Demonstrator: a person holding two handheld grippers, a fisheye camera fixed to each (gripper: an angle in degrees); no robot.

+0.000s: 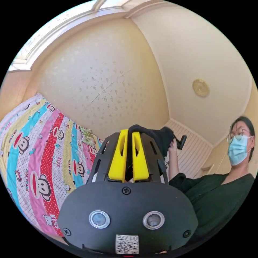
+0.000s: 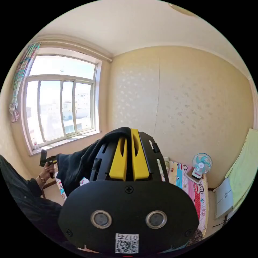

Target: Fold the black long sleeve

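stretching between both tools, the black long sleeve (image 2: 78, 164) hangs above the bed (image 1: 40, 166); left hand-held gripper (image 1: 129, 134) and right hand-held gripper (image 2: 128, 131) each clench one end.

A bed covered by a cotton sheet (image 1: 40, 161) in wide pink, yellow, blue and red stripes printed with cartoon monkey heads runs along the pale speckled wall. In the left gripper view 1 small green-patterned fabric bundle (image 1: 87, 136) lies on the sheet close to the wall. In the right gripper view 1 small white and teal desk fan (image 2: 201, 166) stands on the striped sheet (image 2: 188, 185), on a flat pale base.
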